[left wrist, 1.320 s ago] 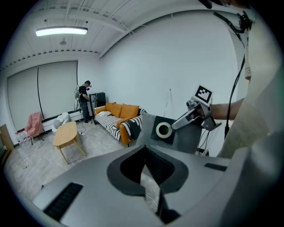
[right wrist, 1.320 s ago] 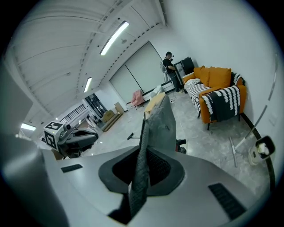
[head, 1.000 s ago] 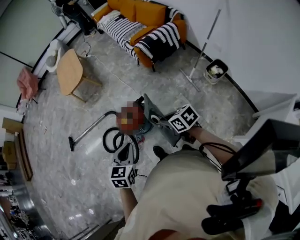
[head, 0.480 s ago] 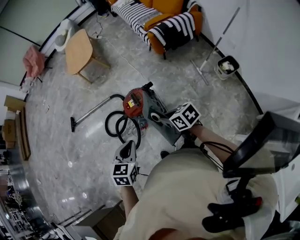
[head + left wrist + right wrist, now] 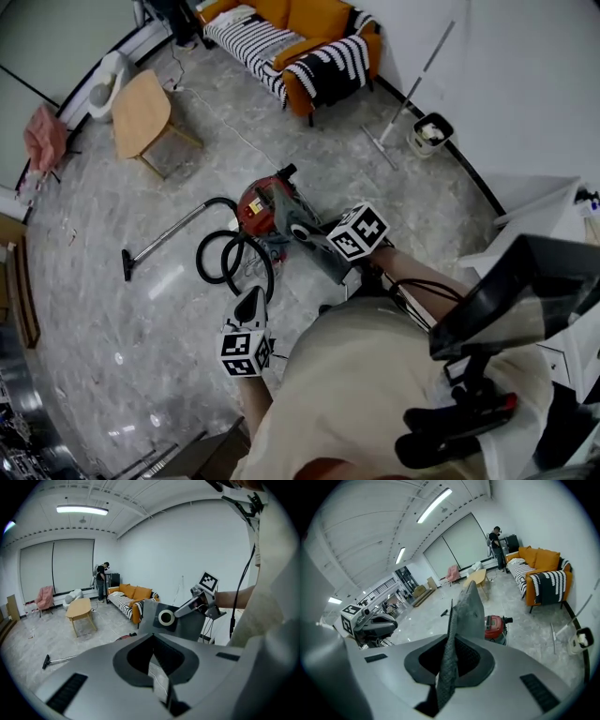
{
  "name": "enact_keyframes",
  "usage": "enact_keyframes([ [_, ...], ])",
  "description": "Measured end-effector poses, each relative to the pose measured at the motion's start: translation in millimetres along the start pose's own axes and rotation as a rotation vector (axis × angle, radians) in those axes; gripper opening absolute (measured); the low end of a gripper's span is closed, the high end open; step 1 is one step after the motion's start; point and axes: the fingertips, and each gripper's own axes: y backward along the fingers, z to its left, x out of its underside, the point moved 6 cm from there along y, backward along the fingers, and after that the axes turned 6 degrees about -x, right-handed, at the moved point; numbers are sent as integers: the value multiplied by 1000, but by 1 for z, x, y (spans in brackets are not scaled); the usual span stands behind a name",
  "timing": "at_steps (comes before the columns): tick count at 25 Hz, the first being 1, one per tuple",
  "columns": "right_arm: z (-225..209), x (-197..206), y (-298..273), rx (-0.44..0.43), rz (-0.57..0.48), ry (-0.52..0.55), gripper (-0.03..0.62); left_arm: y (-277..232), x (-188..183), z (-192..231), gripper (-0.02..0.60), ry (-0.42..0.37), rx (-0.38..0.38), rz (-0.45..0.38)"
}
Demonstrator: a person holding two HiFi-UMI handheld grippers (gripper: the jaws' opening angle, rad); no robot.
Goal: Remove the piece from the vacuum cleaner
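Wand, slim metal with black floor nozzle (image 5: 159,246): on the floor, well ahead and left of the left tongs (image 5: 250,302). Hose, black, coiled (image 5: 223,264): on the floor just ahead of the same tongs. Left tongs: jaws closed together, nothing between them. Vacuum cleaner, red canister type (image 5: 255,206): on the floor ahead, between the two tongs. Piece, flat grey panel with a white-ringed round hole (image 5: 292,214): apart from the vacuum cleaner, held up off the floor, one edge clamped in the right tongs (image 5: 328,251), whose jaws stand narrow upon it.
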Motion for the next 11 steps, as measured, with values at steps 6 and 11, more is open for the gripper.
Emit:
enact_keyframes([
  [6, 26, 2, -11, 50, -28, -30, 26, 18, 15, 28, 5, 5, 38, -25],
  [11, 41, -1, -16, 81, -33, -14, 26, 22, 18, 41, 5, 4, 63, -52],
])
